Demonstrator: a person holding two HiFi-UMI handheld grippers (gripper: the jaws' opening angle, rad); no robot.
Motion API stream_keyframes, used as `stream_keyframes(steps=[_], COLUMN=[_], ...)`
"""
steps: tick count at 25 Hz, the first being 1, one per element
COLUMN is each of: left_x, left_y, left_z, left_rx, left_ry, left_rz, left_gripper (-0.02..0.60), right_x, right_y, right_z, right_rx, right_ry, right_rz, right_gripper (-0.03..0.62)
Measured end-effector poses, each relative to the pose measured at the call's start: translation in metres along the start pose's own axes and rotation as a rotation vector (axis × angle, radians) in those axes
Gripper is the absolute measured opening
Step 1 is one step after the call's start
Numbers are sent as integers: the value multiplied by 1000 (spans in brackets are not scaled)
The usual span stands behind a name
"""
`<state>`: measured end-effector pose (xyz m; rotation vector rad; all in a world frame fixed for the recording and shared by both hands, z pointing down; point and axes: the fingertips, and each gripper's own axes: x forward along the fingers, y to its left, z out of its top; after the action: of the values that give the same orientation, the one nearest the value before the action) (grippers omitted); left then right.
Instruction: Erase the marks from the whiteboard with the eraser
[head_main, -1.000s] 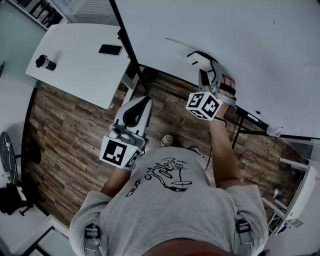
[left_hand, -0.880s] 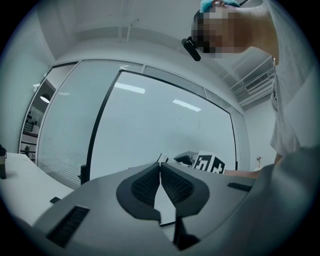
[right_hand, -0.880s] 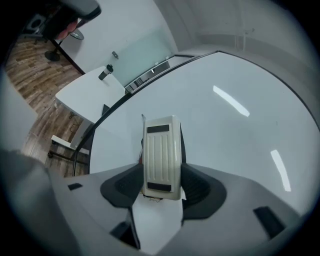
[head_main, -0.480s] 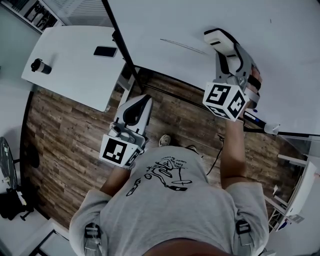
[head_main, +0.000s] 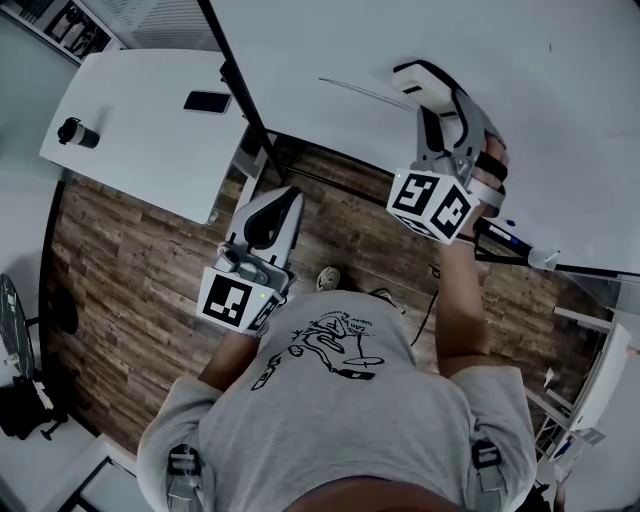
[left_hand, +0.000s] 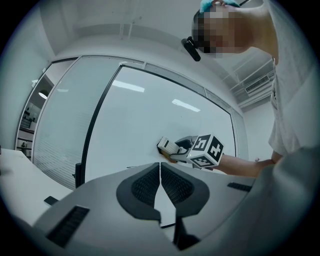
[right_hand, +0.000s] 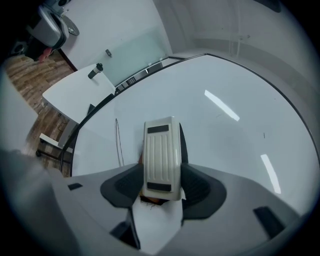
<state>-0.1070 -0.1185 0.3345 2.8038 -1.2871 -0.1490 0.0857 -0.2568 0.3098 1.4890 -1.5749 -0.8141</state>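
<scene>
My right gripper is shut on a cream ribbed eraser, pressed flat against the whiteboard. In the right gripper view the eraser sits between the jaws of the right gripper, on the whiteboard. A thin dark line runs just left of the eraser; the same line shows in the right gripper view, and a tiny mark lies farther right. My left gripper hangs low over the floor, shut and empty. In its view the left gripper points at the eraser.
A white table stands at the left with a phone and a dark cup on it. The board's black frame post runs between table and board. A marker lies on the board's ledge. Wooden floor lies below.
The right gripper carried the eraser up and to the right across the board, then slid a little back left toward the line's end. The left gripper stayed put.
</scene>
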Motion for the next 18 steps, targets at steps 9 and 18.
stream_keyframes(steps=[9, 18], left_x=[-4, -21], left_y=[5, 12], left_z=[0, -3], left_rx=[-1, -6], left_ry=[4, 17], left_rz=[20, 53], left_gripper=[26, 26], right_x=[20, 26], right_y=[71, 95], right_z=[-3, -2], right_rx=[-47, -68], right_ry=[-24, -55], right_rz=[59, 44], right_gripper=[239, 239])
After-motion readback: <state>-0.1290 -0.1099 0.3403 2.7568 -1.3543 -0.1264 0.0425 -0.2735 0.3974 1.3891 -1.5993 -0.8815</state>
